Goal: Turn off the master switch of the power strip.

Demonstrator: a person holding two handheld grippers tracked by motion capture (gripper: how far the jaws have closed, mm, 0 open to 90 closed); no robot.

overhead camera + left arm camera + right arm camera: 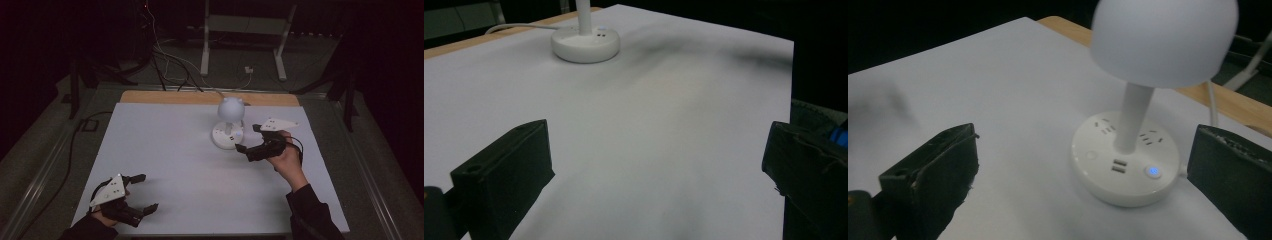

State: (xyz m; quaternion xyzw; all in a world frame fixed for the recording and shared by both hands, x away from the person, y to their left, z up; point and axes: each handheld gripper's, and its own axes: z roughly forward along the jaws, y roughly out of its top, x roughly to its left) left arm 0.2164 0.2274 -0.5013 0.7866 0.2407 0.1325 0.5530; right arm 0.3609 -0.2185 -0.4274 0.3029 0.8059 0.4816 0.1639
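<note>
White desk lamp (229,122) with socket base (1126,156), standing far-centre on the white table sheet (175,165); dome cropped in right gripper view. Right gripper (248,139) beside base, spread wide, empty. Left gripper (144,192) near front-left corner, equally wide, empty.

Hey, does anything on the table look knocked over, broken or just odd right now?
Nothing stands out. The white lamp stands upright on its round base, whose small blue light is lit. The left tongs and right tongs are both open and hold nothing, and the white table shows no spill.
</note>
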